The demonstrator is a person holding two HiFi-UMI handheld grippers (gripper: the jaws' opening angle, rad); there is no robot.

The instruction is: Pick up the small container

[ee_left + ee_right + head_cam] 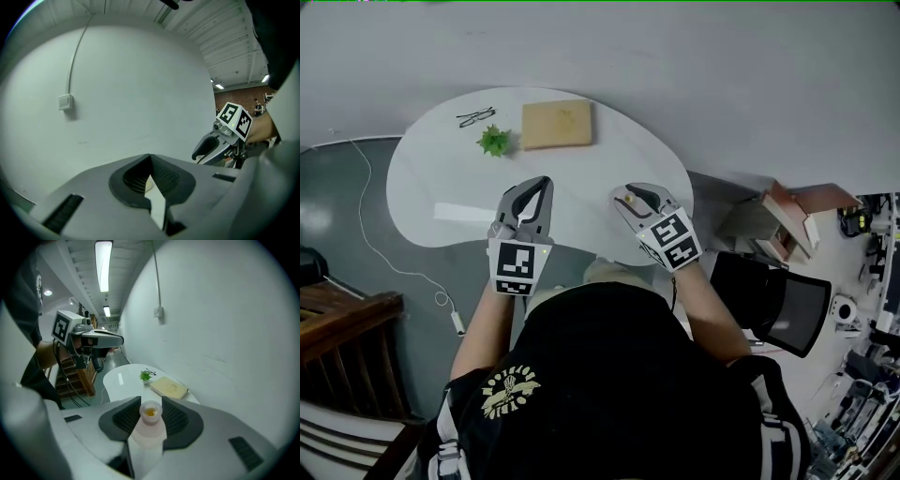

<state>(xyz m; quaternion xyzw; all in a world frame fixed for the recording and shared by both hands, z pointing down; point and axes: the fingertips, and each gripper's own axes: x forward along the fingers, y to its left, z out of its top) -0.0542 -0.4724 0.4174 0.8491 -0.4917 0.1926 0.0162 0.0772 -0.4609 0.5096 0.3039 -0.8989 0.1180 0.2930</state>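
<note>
The small container [150,423] is a translucent little bottle with something yellow at its open top. My right gripper [151,414] is shut on it, one ribbed pad on each side, and holds it up above the table's near edge [630,199]. In the head view the right gripper [630,197] is at the right and the left gripper [540,186] at the left, both over the near part of the white table [450,187]. The left gripper [150,159] points at a bare wall, its jaws closed tip to tip with nothing held.
At the far side of the table lie a tan board [557,124], a small green plant [494,141] and a pair of glasses [475,116]. A cable [370,178] trails over the floor at left. A wooden rail [347,319] stands left, and a dark chair [778,300] right.
</note>
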